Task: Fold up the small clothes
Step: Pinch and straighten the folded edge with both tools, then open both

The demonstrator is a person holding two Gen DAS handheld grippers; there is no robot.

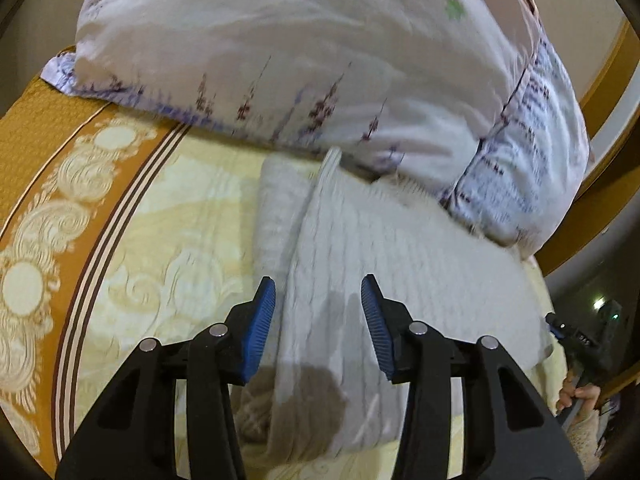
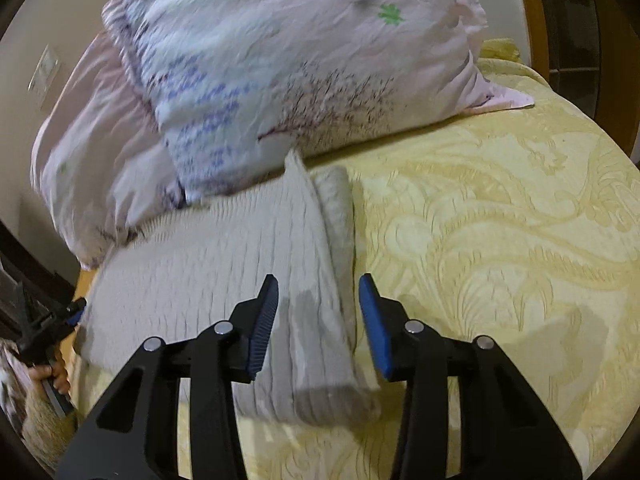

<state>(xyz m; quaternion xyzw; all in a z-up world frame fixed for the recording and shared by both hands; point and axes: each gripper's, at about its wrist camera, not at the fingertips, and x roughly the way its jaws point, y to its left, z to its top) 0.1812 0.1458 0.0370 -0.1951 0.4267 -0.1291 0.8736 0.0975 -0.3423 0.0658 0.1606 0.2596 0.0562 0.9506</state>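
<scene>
Knit garment (image 1: pixel 384 248) folded on bedspread (image 1: pixel 180 216); left claw (image 1: pixel 318 322) and right claw (image 2: pixel 318 320) spread wide, empty, above it.

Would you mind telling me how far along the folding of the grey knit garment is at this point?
Done, it seems: the grey knit garment lies on the yellow bedspread against the pillow, one side already turned over into a long doubled strip. In hand: nothing; the left gripper and right gripper hover open above it. Left, probably: a further fold and some squaring up.
</scene>
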